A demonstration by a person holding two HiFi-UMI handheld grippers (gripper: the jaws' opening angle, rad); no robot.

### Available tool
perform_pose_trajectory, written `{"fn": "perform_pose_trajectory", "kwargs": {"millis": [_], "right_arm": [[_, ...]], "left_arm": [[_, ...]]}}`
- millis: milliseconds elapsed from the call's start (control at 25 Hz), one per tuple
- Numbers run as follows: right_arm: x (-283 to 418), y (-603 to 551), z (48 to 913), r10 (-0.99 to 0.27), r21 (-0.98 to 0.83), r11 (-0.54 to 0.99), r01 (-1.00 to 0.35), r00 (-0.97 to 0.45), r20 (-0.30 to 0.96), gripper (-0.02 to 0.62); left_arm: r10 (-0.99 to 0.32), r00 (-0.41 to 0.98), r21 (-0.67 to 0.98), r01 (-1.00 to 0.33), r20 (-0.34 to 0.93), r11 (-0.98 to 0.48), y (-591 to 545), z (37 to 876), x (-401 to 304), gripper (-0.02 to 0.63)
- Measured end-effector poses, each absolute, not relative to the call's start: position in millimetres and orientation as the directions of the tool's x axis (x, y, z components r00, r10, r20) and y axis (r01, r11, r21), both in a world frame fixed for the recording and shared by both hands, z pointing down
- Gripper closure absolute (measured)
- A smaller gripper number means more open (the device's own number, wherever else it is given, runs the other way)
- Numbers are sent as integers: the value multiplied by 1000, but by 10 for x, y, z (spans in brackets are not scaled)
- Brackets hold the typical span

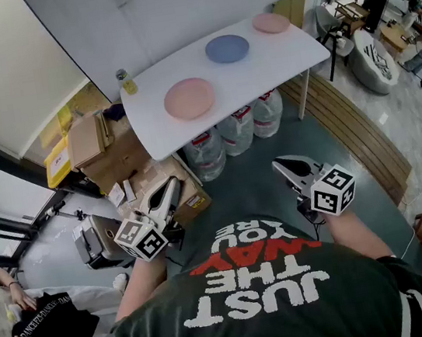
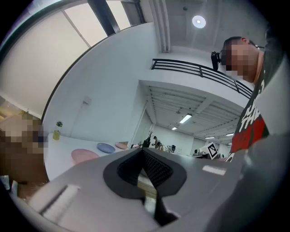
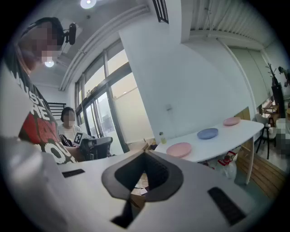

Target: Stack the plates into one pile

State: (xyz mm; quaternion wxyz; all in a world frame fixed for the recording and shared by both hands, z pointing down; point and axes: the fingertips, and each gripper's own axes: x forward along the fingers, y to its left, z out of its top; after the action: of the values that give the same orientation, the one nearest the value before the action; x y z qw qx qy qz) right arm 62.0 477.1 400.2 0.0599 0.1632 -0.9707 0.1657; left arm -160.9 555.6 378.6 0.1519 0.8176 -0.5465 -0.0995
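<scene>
Left hand-held gripper [image 1: 169, 184] and right hand-held gripper [image 1: 280, 166] both closed, nothing in them, well short of the counter [image 1: 281, 60]. On it, spaced apart: big pink plate [image 1: 189, 99], blue plate [image 1: 227, 48], small pink plate [image 1: 271, 23].

On my feed the person wears a dark grey T-shirt [image 1: 263, 309] with block lettering across the chest, white with one red word, and white stripes on the sleeve [image 1: 409, 308]. The left gripper [image 1: 171, 184] and right gripper [image 1: 279, 164] have pale grey shells and black ribbed pads [image 2: 158, 168]. Each carries a white cube [image 1: 141, 238] with black square markers.
</scene>
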Motion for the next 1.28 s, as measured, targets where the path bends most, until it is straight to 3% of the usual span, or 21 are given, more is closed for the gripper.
{"fn": "perform_pose_trajectory", "kwargs": {"millis": [880, 1280], "right_arm": [[1182, 4199, 4126, -284, -318, 892, -321, -946, 159, 591], [85, 3367, 4415, -360, -290, 861, -419, -903, 236, 591]], "left_arm": [[-924, 380, 331, -878, 42, -346, 4934, 3722, -940, 611], [-880, 476, 365, -820, 7, -441, 4009, 4062, -1955, 611]]}}
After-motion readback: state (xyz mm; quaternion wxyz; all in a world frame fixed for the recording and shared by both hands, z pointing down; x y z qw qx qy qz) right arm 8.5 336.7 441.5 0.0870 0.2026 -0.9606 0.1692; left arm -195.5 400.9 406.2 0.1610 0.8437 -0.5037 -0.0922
